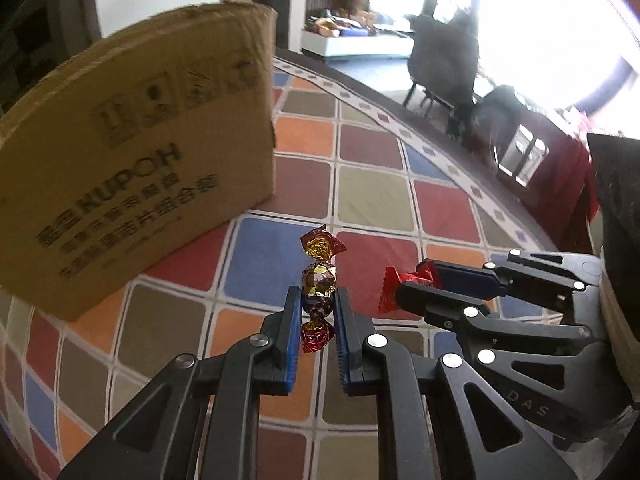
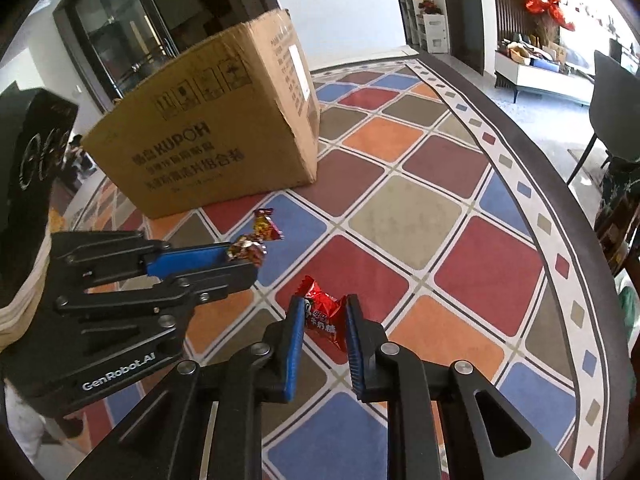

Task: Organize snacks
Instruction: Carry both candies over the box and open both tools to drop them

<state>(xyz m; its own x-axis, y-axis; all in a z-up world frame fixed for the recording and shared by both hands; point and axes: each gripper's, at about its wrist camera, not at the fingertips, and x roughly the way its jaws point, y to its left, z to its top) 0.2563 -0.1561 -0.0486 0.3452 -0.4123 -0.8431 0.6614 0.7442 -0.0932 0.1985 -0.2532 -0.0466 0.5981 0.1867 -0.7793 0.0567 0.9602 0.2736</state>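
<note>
Gold-and-maroon foil candy point(image 1: 318, 286) is clamped between the left tool point(image 1: 318, 300) pads, apparently lifted off the worktop point(image 1: 372, 196). Red wrapped candy point(image 2: 326, 314) is clamped in the right tool point(image 2: 323, 312). Cardboard box point(image 2: 216, 132) stands just behind both on the chequered cloth.

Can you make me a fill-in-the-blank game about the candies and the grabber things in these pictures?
1. The left gripper is shut on a string of gold and red candies, and there are ____ of them.
2. The right gripper pinches one candy in a ____ wrapper.
3. The big thing standing behind the candies is a cardboard ____.
4. The tablecloth has a pattern of colourful ____.

Missing words: three; red; box; squares
</note>
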